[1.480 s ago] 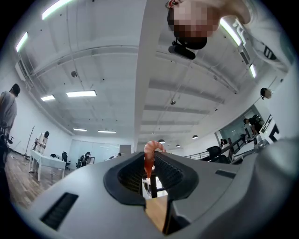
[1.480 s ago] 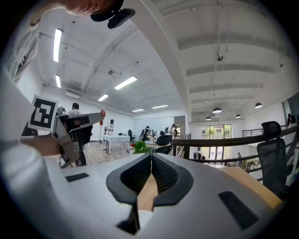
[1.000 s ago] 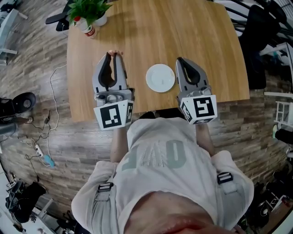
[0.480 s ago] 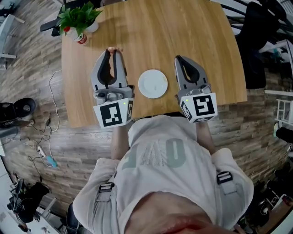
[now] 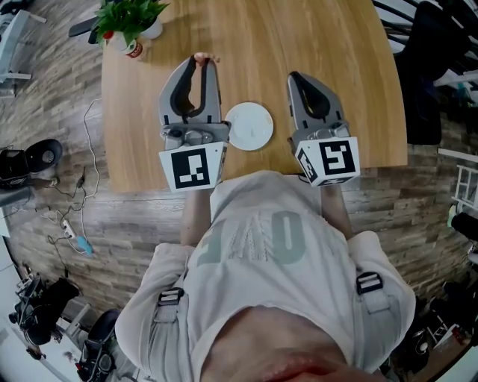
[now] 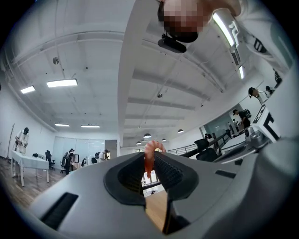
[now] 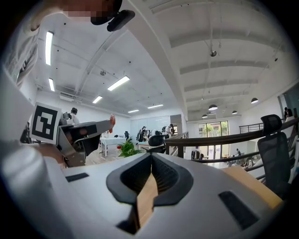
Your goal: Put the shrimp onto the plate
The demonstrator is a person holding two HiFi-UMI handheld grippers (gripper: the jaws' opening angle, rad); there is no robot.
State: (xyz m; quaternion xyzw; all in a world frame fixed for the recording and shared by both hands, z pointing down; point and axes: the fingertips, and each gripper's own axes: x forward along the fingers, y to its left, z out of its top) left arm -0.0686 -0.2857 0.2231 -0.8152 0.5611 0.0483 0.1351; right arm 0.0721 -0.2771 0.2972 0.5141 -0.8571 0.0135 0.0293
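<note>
A small pink shrimp (image 5: 203, 57) is pinched at the tips of my left gripper (image 5: 203, 61), which is shut on it and held over the wooden table (image 5: 321, 45), left of the white plate (image 5: 249, 125). In the left gripper view the shrimp (image 6: 149, 158) hangs curled between the closed jaws, raised and pointing out into the room. The plate has nothing on it. My right gripper (image 5: 296, 77) is shut with nothing in it, to the right of the plate. In the right gripper view the left gripper (image 7: 81, 134) shows at the left with the shrimp (image 7: 112, 120) at its tip.
A potted green plant (image 5: 131, 19) and a small red-and-white can (image 5: 134, 49) stand at the table's far left corner. The person's torso is at the table's near edge. Cables lie on the floor (image 5: 67, 231) to the left, and a dark chair (image 5: 426, 82) stands at the right.
My left gripper has risen and moved farther over the table with the shrimp in its tips. The right gripper has hardly moved.
</note>
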